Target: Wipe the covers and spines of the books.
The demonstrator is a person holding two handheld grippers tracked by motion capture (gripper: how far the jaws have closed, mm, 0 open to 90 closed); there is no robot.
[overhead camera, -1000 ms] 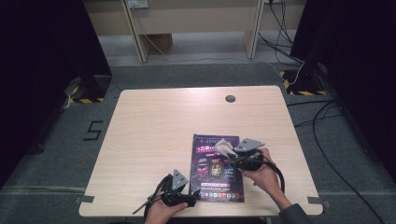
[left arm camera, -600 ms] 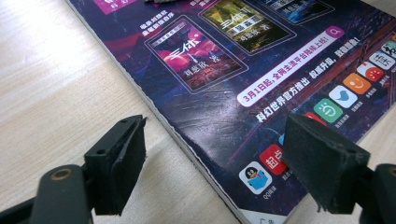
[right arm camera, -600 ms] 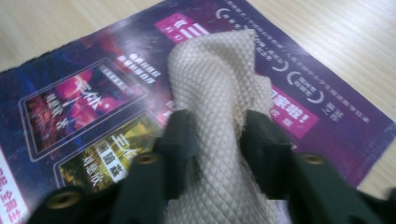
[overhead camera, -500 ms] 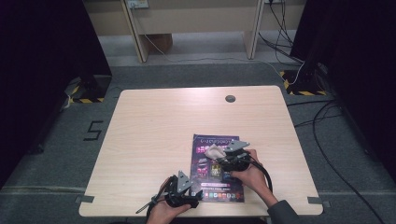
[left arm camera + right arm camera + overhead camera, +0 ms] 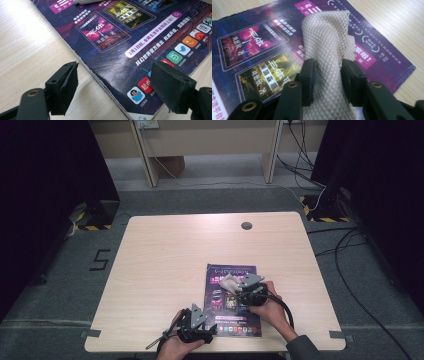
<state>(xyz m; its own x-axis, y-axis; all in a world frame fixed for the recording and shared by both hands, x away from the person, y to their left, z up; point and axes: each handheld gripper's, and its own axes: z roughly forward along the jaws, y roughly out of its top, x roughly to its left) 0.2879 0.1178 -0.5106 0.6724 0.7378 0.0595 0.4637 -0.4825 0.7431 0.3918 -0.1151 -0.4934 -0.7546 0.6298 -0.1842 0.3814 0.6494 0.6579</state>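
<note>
In the lower middle of the high view, a purple magazine (image 5: pixel 233 300) lies flat on the pale wooden bench (image 5: pixel 165 265), its long side running up the frame. A cream cloth (image 5: pixel 230 281) with a quilted diamond weave rests on the upper part of the cover.

The right hand-held gripper (image 5: pixel 239 286) sits at the magazine's right edge, a hand (image 5: pixel 270 307) wrapped round its body and a black cable looping off to the lower right. In the right gripper view the cloth (image 5: pixel 329 50) rises bunched up the middle of the frame and passes between the two black jaws, which press on it from either side; the jaws have just been closing, and the right hand-held gripper (image 5: pixel 328 72) grips the cloth. Under it the magazine (image 5: pixel 257 57) shows printed book covers and pink banners.

The left hand-held gripper (image 5: pixel 212 332) is at the lower left corner of the magazine (near the bottom edge of the high view). In the left gripper view its jaws stand wide apart with nothing between them: the left hand-held gripper (image 5: pixel 115 85) is open, one jaw over the bare bench (image 5: pixel 27 47), the other over the magazine (image 5: pixel 130 40), whose edge crosses the frame slantwise.
</note>
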